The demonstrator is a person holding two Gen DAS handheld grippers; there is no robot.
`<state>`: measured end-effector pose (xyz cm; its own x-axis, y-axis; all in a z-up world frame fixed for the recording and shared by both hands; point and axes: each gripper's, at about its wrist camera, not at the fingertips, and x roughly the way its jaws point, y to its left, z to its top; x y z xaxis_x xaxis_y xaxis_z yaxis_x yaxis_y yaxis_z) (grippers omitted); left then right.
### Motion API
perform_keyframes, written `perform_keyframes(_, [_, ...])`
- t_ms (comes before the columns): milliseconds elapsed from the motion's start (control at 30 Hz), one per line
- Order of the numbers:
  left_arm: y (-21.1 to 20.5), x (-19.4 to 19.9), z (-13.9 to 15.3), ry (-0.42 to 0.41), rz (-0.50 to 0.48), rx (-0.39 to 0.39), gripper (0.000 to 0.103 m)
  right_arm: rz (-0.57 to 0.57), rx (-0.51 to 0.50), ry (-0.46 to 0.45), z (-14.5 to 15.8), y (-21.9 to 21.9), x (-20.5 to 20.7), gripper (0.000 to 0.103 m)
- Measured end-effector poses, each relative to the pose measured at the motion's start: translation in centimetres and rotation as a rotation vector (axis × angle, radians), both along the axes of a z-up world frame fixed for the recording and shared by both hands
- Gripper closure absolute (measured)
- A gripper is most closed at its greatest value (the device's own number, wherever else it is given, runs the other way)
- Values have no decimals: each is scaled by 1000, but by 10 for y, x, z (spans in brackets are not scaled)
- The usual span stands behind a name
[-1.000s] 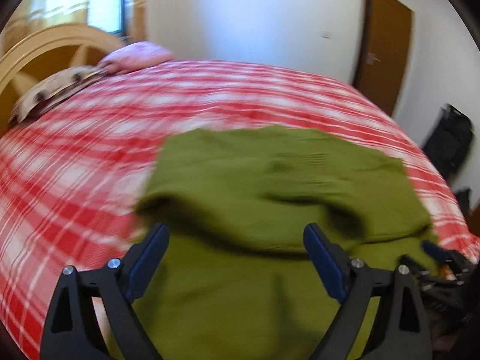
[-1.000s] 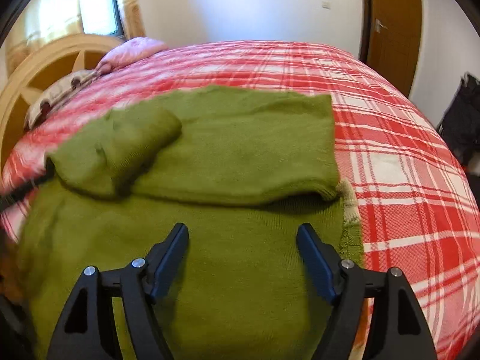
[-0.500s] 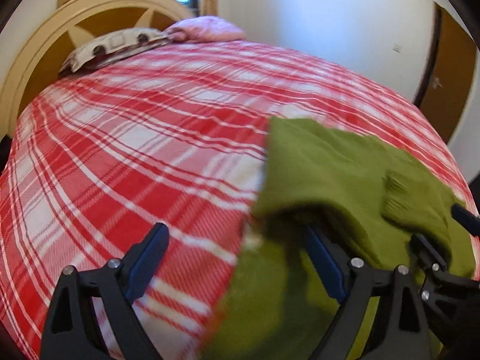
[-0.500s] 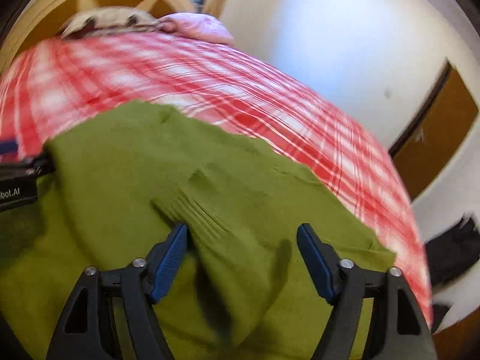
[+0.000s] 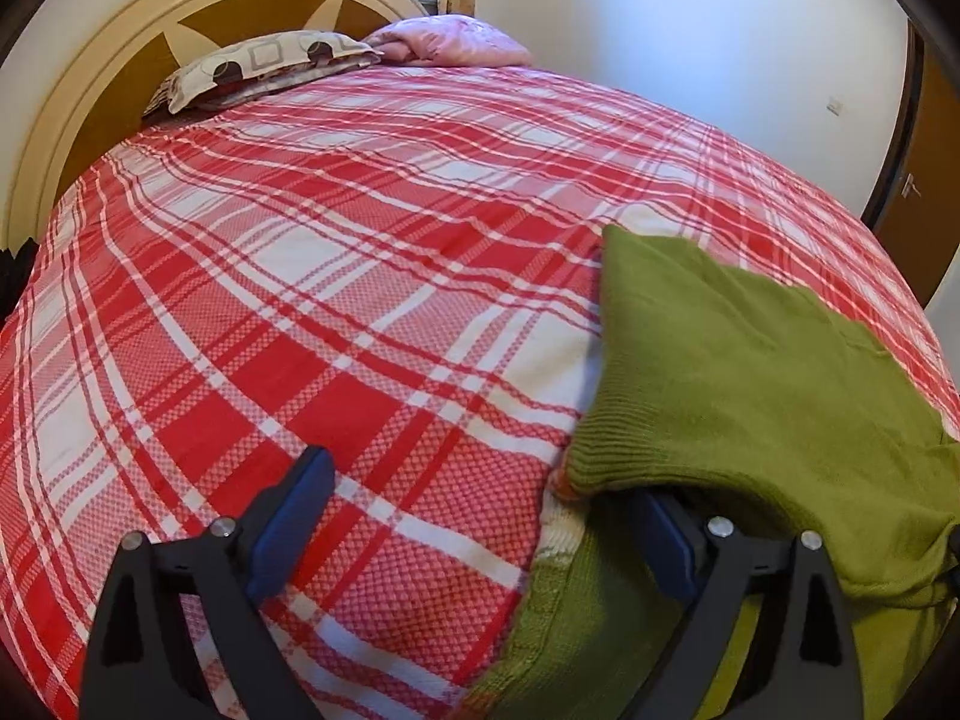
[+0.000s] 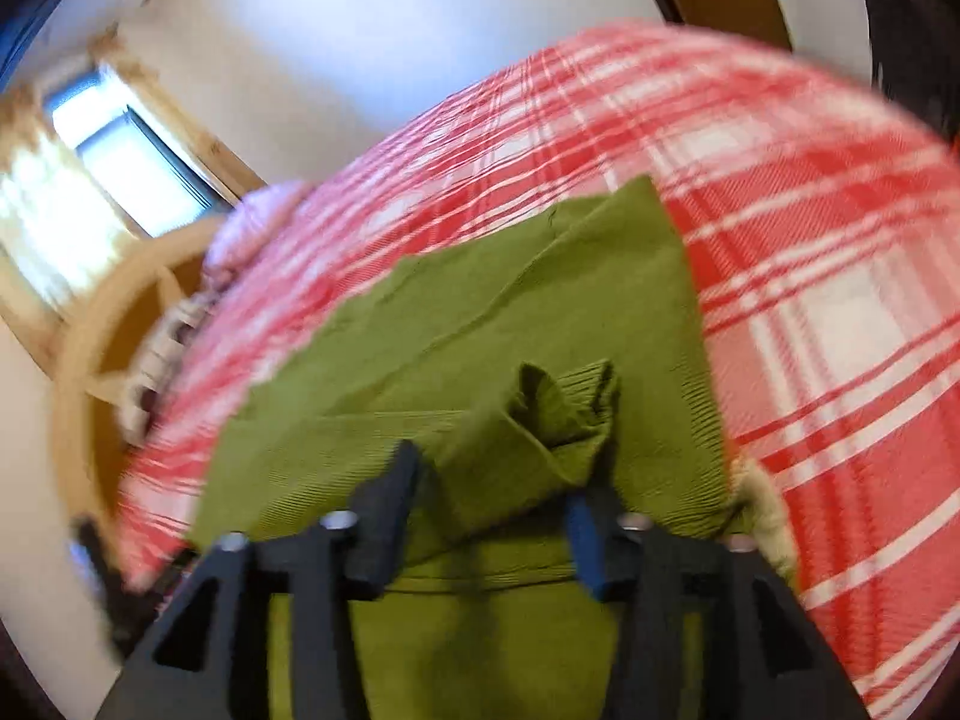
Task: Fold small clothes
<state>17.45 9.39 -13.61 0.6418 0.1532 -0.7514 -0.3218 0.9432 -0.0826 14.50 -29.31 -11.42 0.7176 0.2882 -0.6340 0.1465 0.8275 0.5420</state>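
Green sweater (image 5: 750, 372) lying partly folded on the red plaid bedspread (image 5: 300, 300), toward the near edge of the bed. One sleeve appears already laid across the body; the sleeve cuff (image 6: 564, 402) stands bunched between the fingers of the right claw (image 6: 492, 480), whose jaws are closing around it, though the blur leaves it uncertain whether the pads press the knit yet. The left claw (image 5: 480, 516) stands wide apart: its left finger is over bare bedspread, its right finger is tucked under a folded ribbed edge of the sweater, gripping nothing. Judged from this layout, the sleeve folds are under way, while the final fold of the body and the smoothing remain.

Compared with a second ago, the left view has swung off the garment toward the headboard (image 5: 198, 6) and pillow (image 5: 258, 63), so the sweater now fills only its right side; the right claw, formerly empty above flat knit, has narrowed about the cuff.
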Motion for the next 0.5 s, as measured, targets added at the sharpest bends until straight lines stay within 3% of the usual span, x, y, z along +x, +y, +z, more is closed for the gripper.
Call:
perform_keyframes(133, [1, 0, -1, -5, -6, -7, 6, -5, 250, -4, -6, -19, 7, 46])
perform_keyframes(333, [1, 1, -1, -7, -18, -16, 3, 32, 514, 58, -17, -43, 19, 43])
perform_keyframes(500, [2, 1, -2, -12, -21, -25, 2, 42, 508, 85, -15, -56, 21, 43])
